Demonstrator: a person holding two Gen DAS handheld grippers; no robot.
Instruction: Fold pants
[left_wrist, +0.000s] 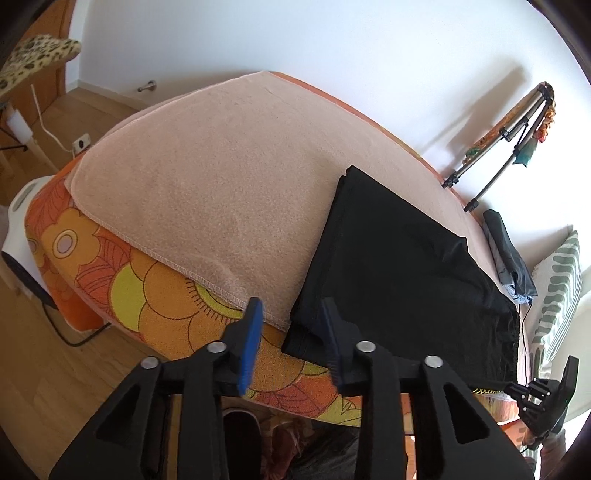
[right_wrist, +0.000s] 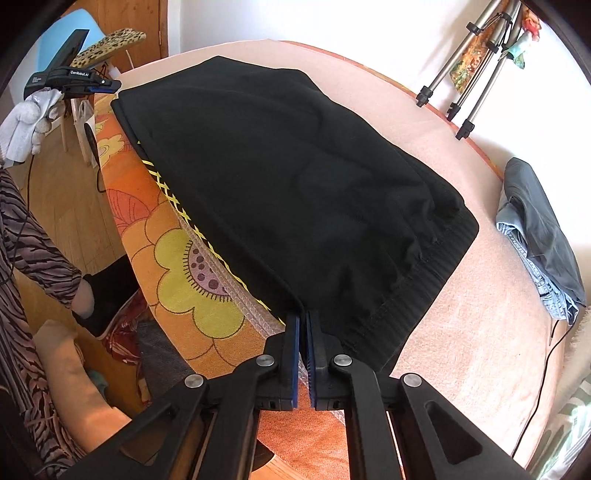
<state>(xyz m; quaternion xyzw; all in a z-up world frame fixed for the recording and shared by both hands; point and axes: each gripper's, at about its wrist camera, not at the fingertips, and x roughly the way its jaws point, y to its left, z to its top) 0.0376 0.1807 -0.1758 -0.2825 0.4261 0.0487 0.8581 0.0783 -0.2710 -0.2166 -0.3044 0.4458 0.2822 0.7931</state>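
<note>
Black pants (left_wrist: 399, 258) lie folded on a pink towel (left_wrist: 207, 177) spread over the bed. In the left wrist view my left gripper (left_wrist: 291, 339) is open over the bed's near edge. Its right finger (left_wrist: 330, 332) lies against the pants' near corner, and its left pad is clear of the cloth. In the right wrist view the pants (right_wrist: 288, 177) fill the middle, waistband to the right. My right gripper (right_wrist: 303, 321) is shut on their near edge, where the black cloth runs in between the blue pads. Each gripper shows small in the other's view: the right gripper (left_wrist: 543, 395) and the left gripper (right_wrist: 107, 86).
An orange floral sheet (left_wrist: 155, 317) hangs over the bed's side. Folded grey and denim clothes (right_wrist: 539, 236) lie at the right, with a cable beside them. A tripod (right_wrist: 480, 74) leans on the white wall. A person's patterned leg and black shoe (right_wrist: 99, 295) stand on the wooden floor.
</note>
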